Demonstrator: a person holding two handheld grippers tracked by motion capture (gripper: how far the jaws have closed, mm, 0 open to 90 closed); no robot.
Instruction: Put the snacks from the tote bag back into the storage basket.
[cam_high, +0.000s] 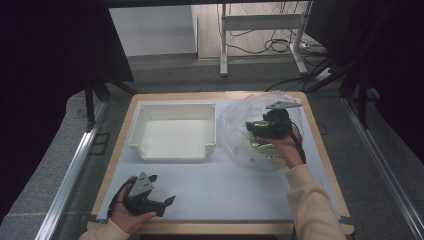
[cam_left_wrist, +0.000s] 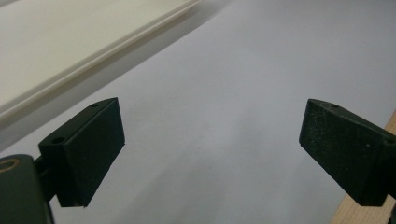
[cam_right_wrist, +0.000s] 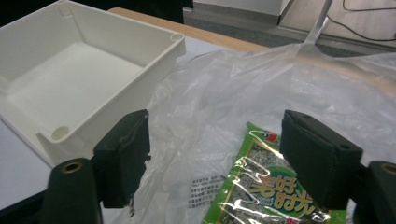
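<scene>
Green seaweed snack packet (cam_right_wrist: 266, 191) lies directly under my right gripper (cam_right_wrist: 215, 154), inside the clear plastic bag (cam_right_wrist: 219, 93) at the table's right side. My right jaws stand wide apart, one on either side of the packet's upper end, pads off it; nothing is gripped. In the high view the right gripper (cam_high: 261, 131) sits over the bag (cam_high: 240, 120), my hand curled around its body, forearm running up from the lower right, jaws pointing left toward the white tray (cam_high: 150, 145).

Left gripper (cam_high: 167, 201) is held low at the near left corner, just above the white table covering (cam_high: 225, 185). Its jaws are also fully spread with only bare surface between them (cam_left_wrist: 212, 135); the tray's edge (cam_left_wrist: 93, 46) passes beside it.

Assessment: the step in hand is reaching for the packet to lift it out of the bag, presumably for transfer to the tray, which has nothing in it. Next move calls for lowering the right jaws onto the packet and closing on its edge without pinching the bag film along with it. The slack film looks prone to catching; the left gripper may be needed to hold the bag down.
</scene>
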